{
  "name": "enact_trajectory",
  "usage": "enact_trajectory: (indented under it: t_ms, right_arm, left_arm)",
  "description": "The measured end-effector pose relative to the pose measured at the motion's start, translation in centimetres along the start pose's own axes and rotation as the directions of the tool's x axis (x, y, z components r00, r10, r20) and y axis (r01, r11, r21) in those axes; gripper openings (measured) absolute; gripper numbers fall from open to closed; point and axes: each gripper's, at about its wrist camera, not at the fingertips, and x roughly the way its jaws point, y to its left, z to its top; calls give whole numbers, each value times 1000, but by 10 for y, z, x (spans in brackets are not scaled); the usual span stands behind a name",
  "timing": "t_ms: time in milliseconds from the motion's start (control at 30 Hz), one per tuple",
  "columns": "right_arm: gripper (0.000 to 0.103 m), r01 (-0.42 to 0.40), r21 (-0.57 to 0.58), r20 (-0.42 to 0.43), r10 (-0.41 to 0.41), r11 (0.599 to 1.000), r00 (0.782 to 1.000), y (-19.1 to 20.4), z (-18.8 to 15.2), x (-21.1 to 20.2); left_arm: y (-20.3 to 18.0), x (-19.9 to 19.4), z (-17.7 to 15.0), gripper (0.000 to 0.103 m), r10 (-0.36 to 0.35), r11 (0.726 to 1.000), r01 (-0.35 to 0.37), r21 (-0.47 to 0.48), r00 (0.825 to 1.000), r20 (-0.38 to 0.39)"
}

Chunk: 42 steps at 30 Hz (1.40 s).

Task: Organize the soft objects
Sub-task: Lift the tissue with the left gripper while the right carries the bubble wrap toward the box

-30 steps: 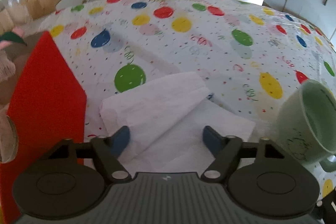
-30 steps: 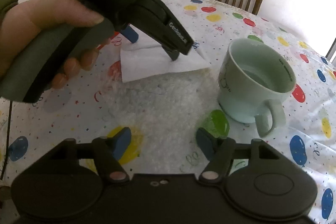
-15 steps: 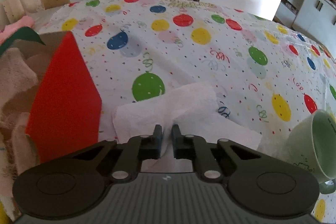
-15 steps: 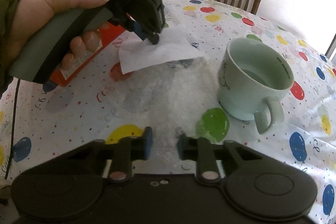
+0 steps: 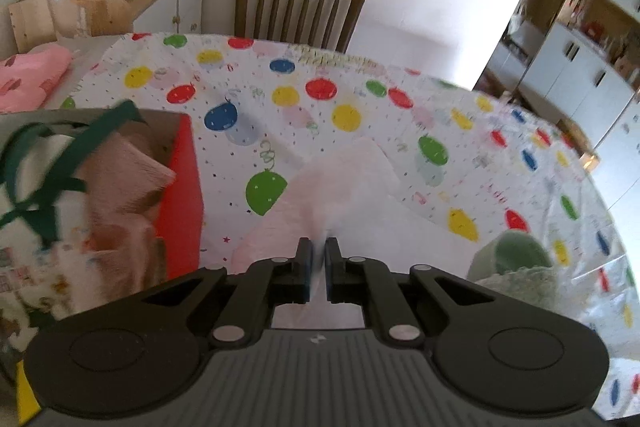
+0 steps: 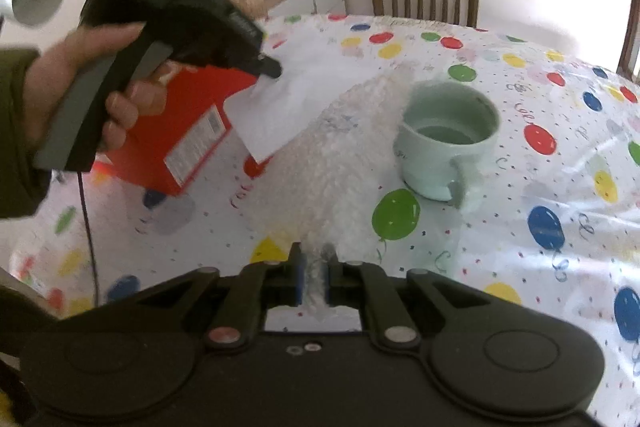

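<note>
Two soft sheets are each caught at a corner between a pair of jaws. The white paper napkin (image 5: 344, 187) runs forward from the left gripper (image 5: 318, 269), whose blue pads have just closed and now pinch its near edge — the rest fans out ahead of the tips, lifted off the balloon-print tablecloth (image 5: 360, 115). The bubble wrap (image 6: 340, 163) lies ahead of the right gripper (image 6: 314, 279), its near end squeezed between that pair's pads, which have also just closed; the far end reaches to just left of the pale green mug (image 6: 448, 139). Seen from the right wrist, the napkin (image 6: 288, 107) hangs from the left gripper's tips (image 6: 270, 69), a hand (image 6: 100, 83) round the handle. Left of the left jaws stands a red box (image 5: 182, 195) holding folded cloths (image 5: 120, 179).
</note>
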Motion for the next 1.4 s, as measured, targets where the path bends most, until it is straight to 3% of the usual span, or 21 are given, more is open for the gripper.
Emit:
enact_trajectory:
  t_ms: [267, 667, 1067, 1267, 1400]
  right_arm:
    - [8, -88, 115, 106, 76, 989, 991, -5, 12, -47]
    - [8, -144, 36, 210, 134, 989, 969, 28, 50, -73]
    - [8, -239, -85, 209, 252, 967, 945, 89, 103, -41]
    - [7, -265, -122, 160, 283, 956, 946, 122, 120, -10]
    - [7, -256, -90, 184, 269, 962, 945, 123, 126, -8]
  left_arm:
    - [12, -61, 5, 7, -48, 999, 50, -15, 995, 82]
    - [51, -129, 6, 7, -38, 997, 49, -65, 986, 160]
    - [118, -177, 3, 7, 59, 991, -28, -131, 970, 237]
    - [150, -184, -9, 7, 93, 984, -57, -169, 972, 215]
    - [152, -178, -16, 7, 55, 992, -33, -125, 984, 170]
